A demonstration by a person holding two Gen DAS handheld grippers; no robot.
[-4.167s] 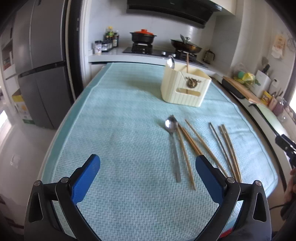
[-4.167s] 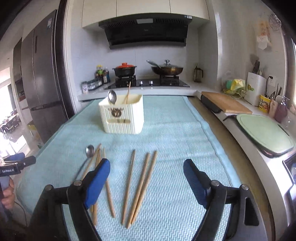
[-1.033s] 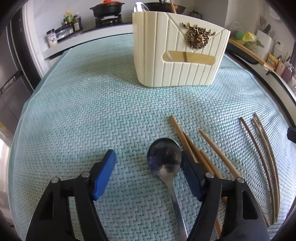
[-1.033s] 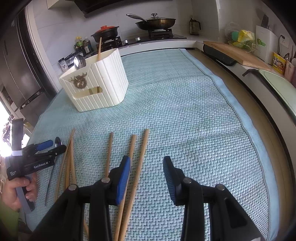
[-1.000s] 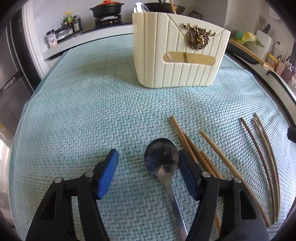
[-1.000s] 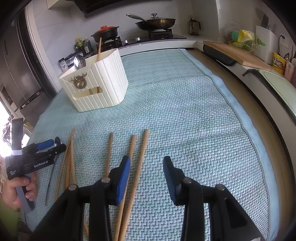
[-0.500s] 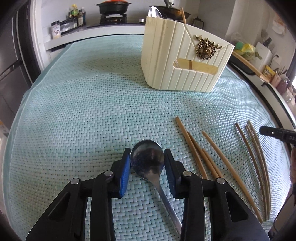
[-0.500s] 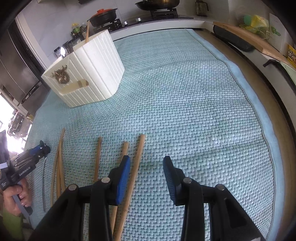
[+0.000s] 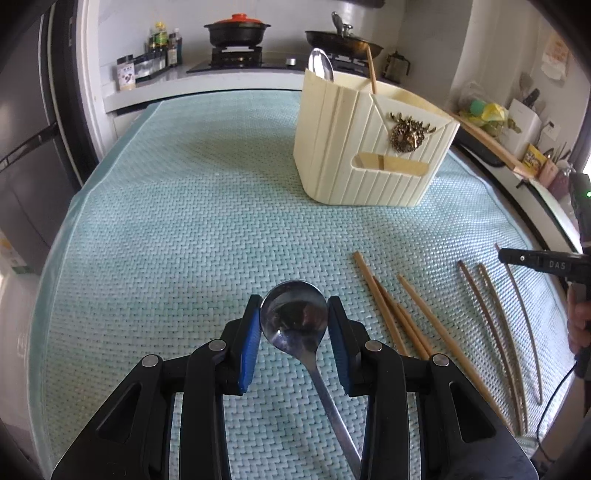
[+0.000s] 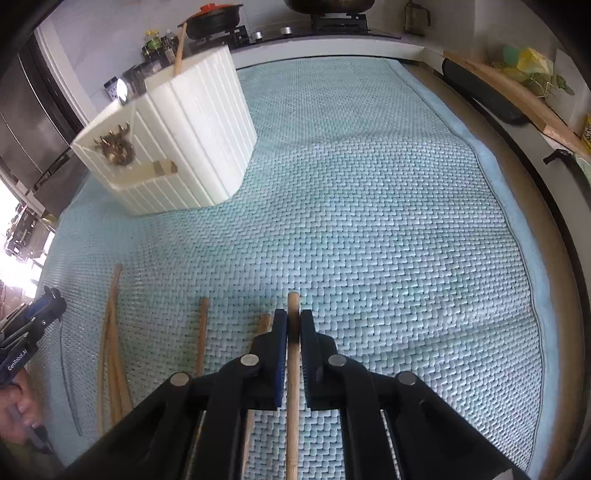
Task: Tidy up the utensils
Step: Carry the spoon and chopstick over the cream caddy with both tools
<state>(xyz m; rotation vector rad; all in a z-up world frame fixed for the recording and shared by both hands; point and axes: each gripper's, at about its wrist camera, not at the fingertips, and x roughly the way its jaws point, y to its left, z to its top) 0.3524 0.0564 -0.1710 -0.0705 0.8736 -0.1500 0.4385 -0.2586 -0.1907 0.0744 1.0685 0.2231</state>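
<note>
My left gripper [image 9: 293,317] is shut on the bowl of a metal spoon [image 9: 295,321], whose handle trails back toward me. My right gripper [image 10: 293,325] is shut on a wooden chopstick [image 10: 293,306] at its far end. A cream utensil holder [image 9: 369,147] stands upright on the mat, with a spoon [image 9: 320,66] and a chopstick [image 9: 371,70] in it; it also shows in the right wrist view [image 10: 173,136]. Several loose chopsticks [image 9: 399,314] lie on the mat right of the held spoon, and others [image 10: 201,339] left of my right gripper.
A light-green woven mat [image 9: 184,221] covers the table. A stove with a red-lidded pot [image 9: 236,31] and a wok [image 9: 343,38] stands behind. A wooden cutting board [image 10: 517,96] lies on the right counter. The other gripper shows at the view's edge [image 9: 543,260].
My left gripper has closed on the spoon's bowl and lifted it slightly. My right gripper has moved down onto the rightmost chopstick and closed on it.
</note>
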